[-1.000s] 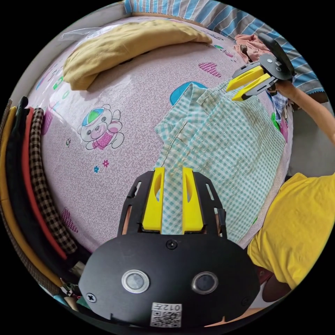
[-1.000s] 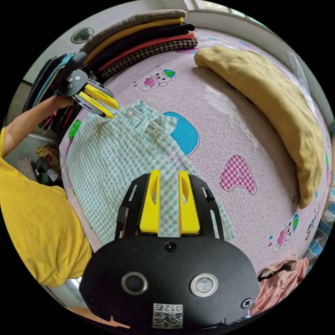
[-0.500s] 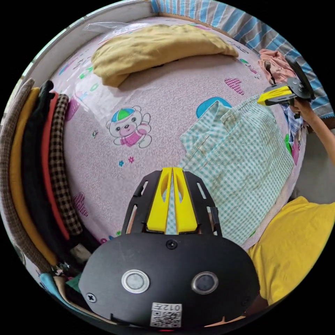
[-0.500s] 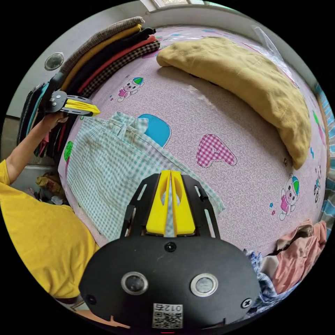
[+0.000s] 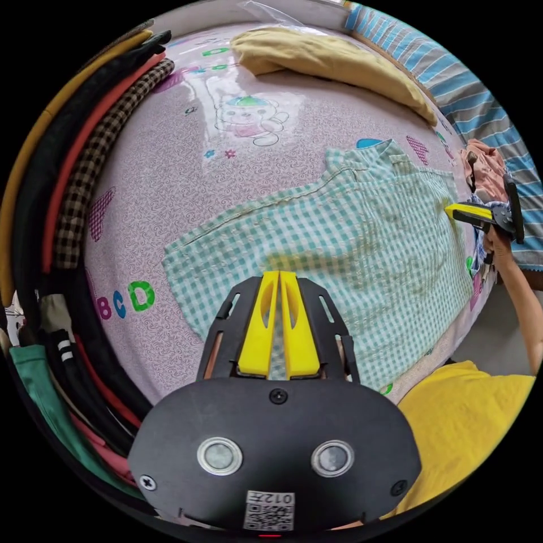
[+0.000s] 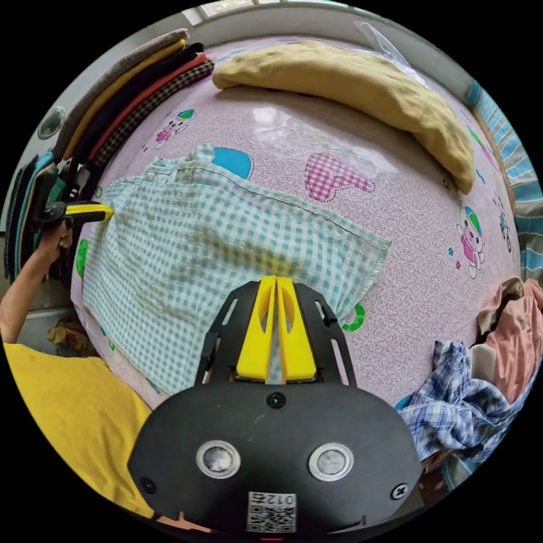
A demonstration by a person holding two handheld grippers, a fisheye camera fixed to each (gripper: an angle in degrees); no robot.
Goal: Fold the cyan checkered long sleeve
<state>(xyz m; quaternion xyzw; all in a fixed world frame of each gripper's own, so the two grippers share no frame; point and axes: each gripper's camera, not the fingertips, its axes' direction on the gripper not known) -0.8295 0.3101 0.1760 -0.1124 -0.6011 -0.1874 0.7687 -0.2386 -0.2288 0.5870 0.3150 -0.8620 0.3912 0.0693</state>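
The shirt [image 5: 339, 237] lies spread on the bed [image 5: 186, 186], its collar toward twelve o'clock in my right gripper view and its long axis running from nine to three. My left claw [image 5: 278, 277] is pinched closed on its cloth at one side, and my right claw [image 6: 276, 281] likewise at the other. Letters B, C, D are printed on the sheet at eight o'clock in my left gripper view.

A bed is covered by a pink sheet [image 6: 396, 266] printed with bears, letters and hearts. A mustard-yellow cushion [image 6: 350, 85] is laid along its far edge, before a pale wall [image 6: 317, 25]. Folded clothes [image 5: 62, 186] are stacked at the left side. Crumpled garments [image 6: 481, 384] are heaped at the right, beside a blue-striped cloth [image 5: 469, 107].
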